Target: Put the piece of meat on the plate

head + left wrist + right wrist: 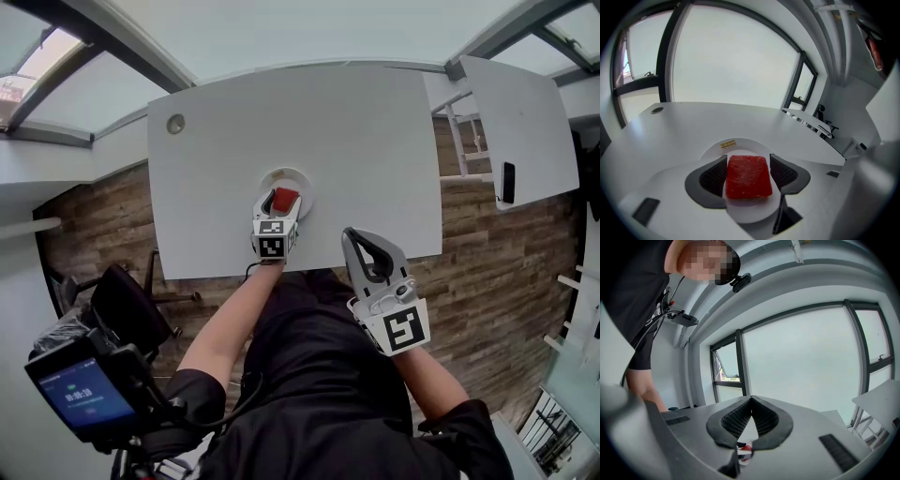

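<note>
Resting on plate (750, 146), meat (748, 176) sits betw. released jaws of left hand-held gripper (747, 158); right hand-held gripper (751, 399) clenched. Task appears approx. done; only withdrawal left.

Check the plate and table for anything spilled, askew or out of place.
Nothing stands out. The piece of meat lies flat and whole on the white plate, between the open jaws of the left gripper, and the table around it shows no spills.
</note>
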Action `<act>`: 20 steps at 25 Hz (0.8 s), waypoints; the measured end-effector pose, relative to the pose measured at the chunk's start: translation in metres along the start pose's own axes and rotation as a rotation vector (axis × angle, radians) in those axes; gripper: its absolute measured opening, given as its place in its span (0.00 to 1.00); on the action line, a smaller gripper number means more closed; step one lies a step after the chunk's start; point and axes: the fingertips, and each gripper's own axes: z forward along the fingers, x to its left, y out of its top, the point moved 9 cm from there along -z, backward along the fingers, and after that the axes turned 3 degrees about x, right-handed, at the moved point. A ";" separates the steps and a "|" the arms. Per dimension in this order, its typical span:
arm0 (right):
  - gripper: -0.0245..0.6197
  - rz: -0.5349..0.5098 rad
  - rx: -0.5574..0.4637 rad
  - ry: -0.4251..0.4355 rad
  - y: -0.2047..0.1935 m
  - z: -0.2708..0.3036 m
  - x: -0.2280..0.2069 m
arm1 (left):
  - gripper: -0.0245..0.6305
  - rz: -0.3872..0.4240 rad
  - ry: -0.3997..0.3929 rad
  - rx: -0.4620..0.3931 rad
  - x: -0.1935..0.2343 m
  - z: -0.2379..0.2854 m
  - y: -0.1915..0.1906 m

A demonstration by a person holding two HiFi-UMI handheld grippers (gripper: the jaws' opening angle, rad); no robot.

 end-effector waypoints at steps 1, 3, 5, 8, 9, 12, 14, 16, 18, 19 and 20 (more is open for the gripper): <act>0.05 0.002 0.005 -0.001 -0.001 0.000 0.000 | 0.45 0.002 -0.004 0.000 0.000 0.001 0.001; 0.05 0.006 0.006 -0.003 -0.003 0.000 0.001 | 0.45 0.005 -0.011 0.002 0.002 0.002 0.002; 0.05 0.009 0.000 -0.002 -0.003 0.001 0.001 | 0.45 0.002 -0.012 -0.001 0.002 0.002 0.002; 0.05 0.017 0.005 -0.002 -0.004 0.002 0.001 | 0.45 -0.003 -0.013 -0.010 -0.001 0.002 0.003; 0.05 0.017 0.005 -0.002 -0.004 0.003 0.000 | 0.45 -0.003 -0.014 -0.012 -0.002 0.001 0.003; 0.05 0.019 0.001 -0.003 -0.005 0.006 -0.001 | 0.45 0.014 -0.020 -0.021 -0.004 -0.002 0.004; 0.05 0.017 0.003 -0.002 -0.005 0.007 -0.003 | 0.45 0.019 -0.023 -0.036 -0.006 -0.003 0.006; 0.05 0.016 0.008 0.004 -0.006 0.009 -0.003 | 0.45 0.027 -0.016 -0.060 -0.008 -0.006 0.010; 0.05 0.017 0.012 0.013 -0.008 0.012 -0.005 | 0.45 0.044 -0.005 -0.080 -0.010 -0.007 0.014; 0.05 0.017 0.012 0.017 -0.008 0.013 -0.005 | 0.45 0.050 -0.005 -0.082 -0.010 -0.007 0.013; 0.05 0.017 0.011 0.021 -0.007 0.013 -0.004 | 0.45 0.052 -0.010 -0.081 -0.011 -0.009 0.012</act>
